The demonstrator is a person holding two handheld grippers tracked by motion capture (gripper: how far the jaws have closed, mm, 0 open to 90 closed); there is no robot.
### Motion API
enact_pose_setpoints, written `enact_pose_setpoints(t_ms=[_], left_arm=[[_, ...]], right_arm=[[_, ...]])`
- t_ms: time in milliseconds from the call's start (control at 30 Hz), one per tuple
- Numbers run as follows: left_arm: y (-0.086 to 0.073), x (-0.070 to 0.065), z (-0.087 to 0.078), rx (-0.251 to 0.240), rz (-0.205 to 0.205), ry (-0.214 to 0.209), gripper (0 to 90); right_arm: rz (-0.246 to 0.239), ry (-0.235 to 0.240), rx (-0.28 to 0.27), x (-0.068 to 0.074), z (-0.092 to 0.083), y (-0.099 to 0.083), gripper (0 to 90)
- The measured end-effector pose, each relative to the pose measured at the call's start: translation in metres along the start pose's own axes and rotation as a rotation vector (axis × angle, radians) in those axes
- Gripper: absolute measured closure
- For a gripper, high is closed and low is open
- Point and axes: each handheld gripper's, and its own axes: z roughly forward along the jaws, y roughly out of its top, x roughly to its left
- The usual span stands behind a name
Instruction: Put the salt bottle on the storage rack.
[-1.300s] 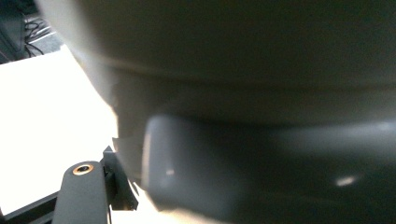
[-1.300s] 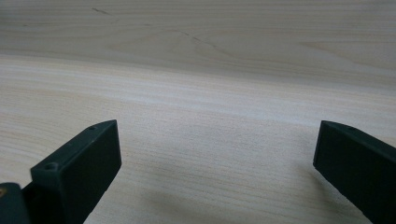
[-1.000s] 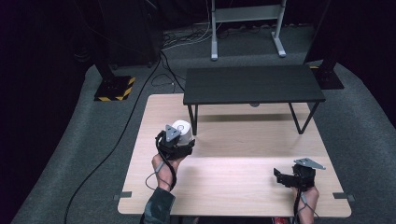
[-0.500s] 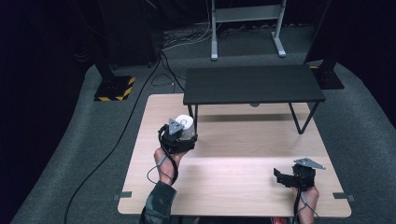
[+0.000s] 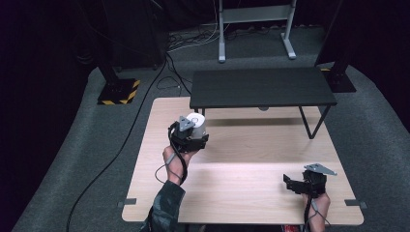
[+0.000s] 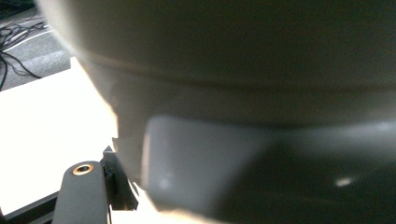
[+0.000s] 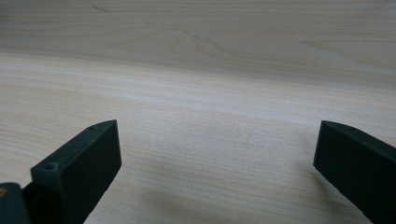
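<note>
In left hand-held gripper (image 5: 193,131), grey cup (image 5: 197,123)

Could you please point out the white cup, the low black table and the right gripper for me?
white cup (image 5: 197,123): high view, its side wall.
low black table (image 5: 261,87): high view, its top.
right gripper (image 5: 289,182): high view, between its fingertips.

A pale grey rounded object (image 6: 243,93) sits blurred and very close to the camera, with a faint ridge running across its upper part. Below and left of it stands one black jaw with a brass-coloured screw (image 6: 83,168) on top. Left of the object lies a bright, washed-out tabletop (image 6: 42,140), and dark cables (image 6: 18,46) lie on grey floor beyond that.
</note>
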Motion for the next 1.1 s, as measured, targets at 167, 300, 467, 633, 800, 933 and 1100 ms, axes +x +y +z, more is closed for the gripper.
enact_pose_setpoints(t_ms=[167,300,467,633,800,933,1100], left_arm=[[0.008,0.001,0.002,0.0,0.005,-0.014,29.7],[0.015,0.001,0.003,0.001,0.01,-0.025,29.7],[0.024,0.003,0.003,-0.004,0.014,-0.034,29.7],[0.033,0.004,0.002,-0.003,0.019,-0.042,29.7],[0.04,0.007,0.002,-0.005,0.018,-0.051,29.8],[0.044,0.009,0.001,-0.01,0.016,-0.062,29.7],[0.053,0.008,0.001,-0.003,0.026,-0.066,29.7]], right_arm=[[0.0,0.0,0.001,0.0,0.0,0.0,0.0],[0.0,0.0,-0.001,0.0,0.0,0.0,0.0],[0.0,0.001,0.0,0.0,0.0,0.0,0.0],[-0.002,-0.001,-0.004,0.0,0.0,-0.001,0.0],[-0.002,0.0,-0.002,0.0,0.0,0.0,0.0],[0.001,-0.002,-0.006,0.0,-0.001,-0.001,0.0],[0.0,-0.001,-0.005,0.0,0.0,-0.001,0.0]])
